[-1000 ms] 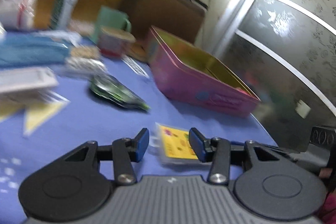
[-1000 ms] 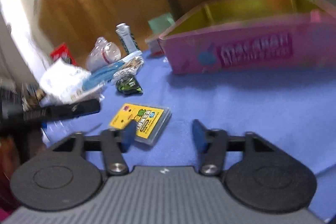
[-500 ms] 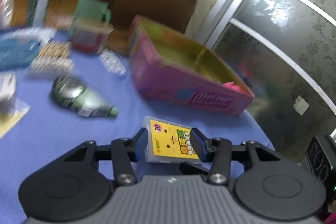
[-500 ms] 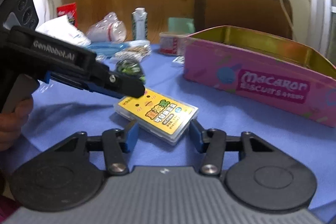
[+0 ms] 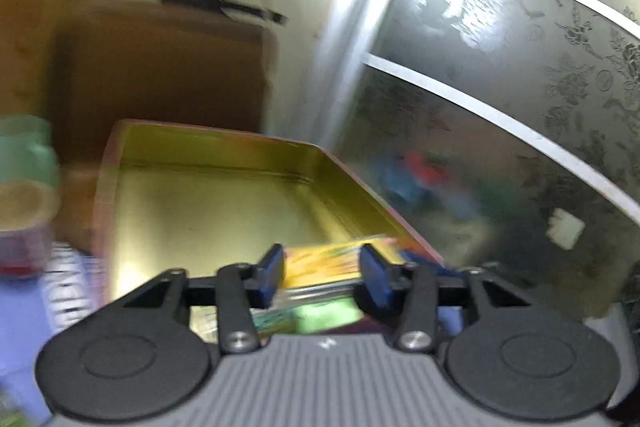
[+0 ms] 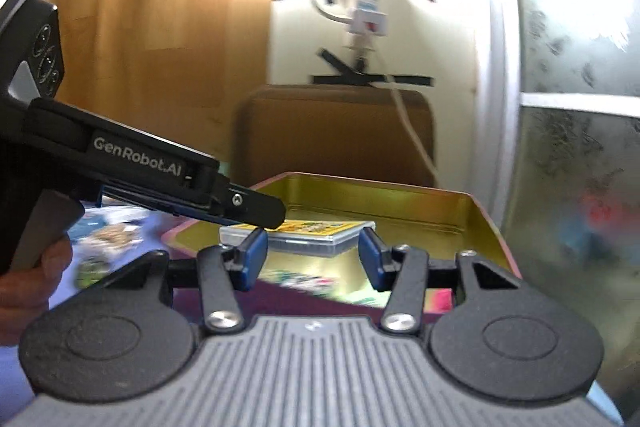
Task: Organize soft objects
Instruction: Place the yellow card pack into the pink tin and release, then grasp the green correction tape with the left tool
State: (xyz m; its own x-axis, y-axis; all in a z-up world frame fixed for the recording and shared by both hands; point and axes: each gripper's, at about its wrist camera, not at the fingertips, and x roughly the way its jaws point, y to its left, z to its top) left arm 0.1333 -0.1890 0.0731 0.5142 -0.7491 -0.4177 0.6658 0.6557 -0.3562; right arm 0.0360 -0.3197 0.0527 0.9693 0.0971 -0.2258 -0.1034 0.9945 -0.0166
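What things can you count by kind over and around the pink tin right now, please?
Grippers: 2 (left gripper, right gripper)
Yellow card packs in a clear case: 1, held over the tin
Pink tins with gold inside: 1
Green mugs: 1
Brown chairs: 1
Total: 6

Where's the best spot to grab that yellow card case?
Across its narrow width, by the two long clear edges, coming in flat from a short end. The left gripper holds the card case just so above the tin; it is flat and thin, so its broad yellow face gives no pinch.
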